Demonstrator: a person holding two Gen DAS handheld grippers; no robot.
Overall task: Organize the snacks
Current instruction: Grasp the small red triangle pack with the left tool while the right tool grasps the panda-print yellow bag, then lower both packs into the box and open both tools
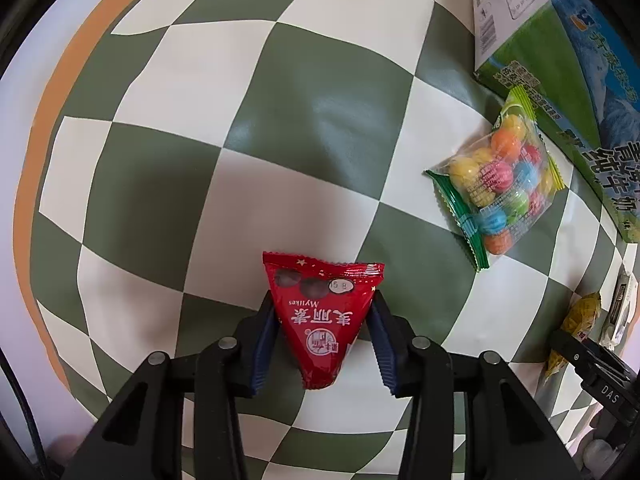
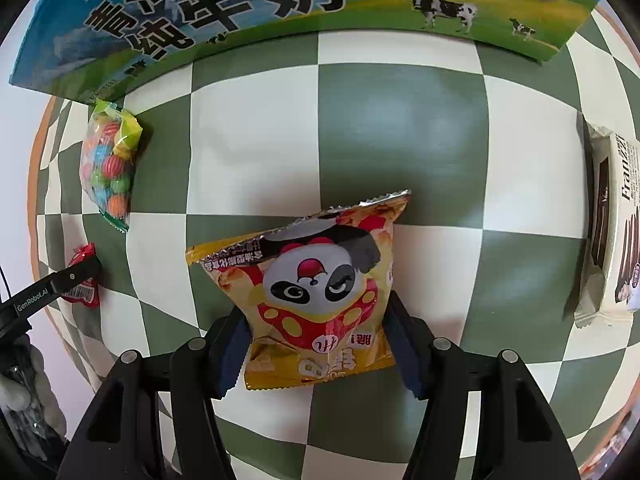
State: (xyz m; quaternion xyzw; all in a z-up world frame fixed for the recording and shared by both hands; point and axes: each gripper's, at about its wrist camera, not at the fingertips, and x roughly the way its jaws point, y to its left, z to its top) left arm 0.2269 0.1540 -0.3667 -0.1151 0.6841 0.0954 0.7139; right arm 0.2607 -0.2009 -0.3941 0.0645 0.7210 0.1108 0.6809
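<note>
In the left wrist view my left gripper [image 1: 323,322] is shut on a small red triangular Mylikes chocolate packet [image 1: 322,316], held over the checkered cloth. In the right wrist view my right gripper [image 2: 316,328] is shut on a yellow panda snack bag [image 2: 316,288], its blue pads pressing both sides. A clear bag of coloured candy balls [image 1: 500,184] lies to the right, next to the milk carton box [image 1: 560,80]; the candy bag also shows in the right wrist view [image 2: 110,168]. The red packet [image 2: 82,280] and the left gripper show at the left edge there.
A green and white checkered cloth [image 1: 200,160] covers the table, with an orange rim at the left. The milk box [image 2: 280,8] stands along the far side. A white Franzzi biscuit pack [image 2: 616,232] lies at the right. The yellow bag [image 1: 576,328] shows at the left view's right edge.
</note>
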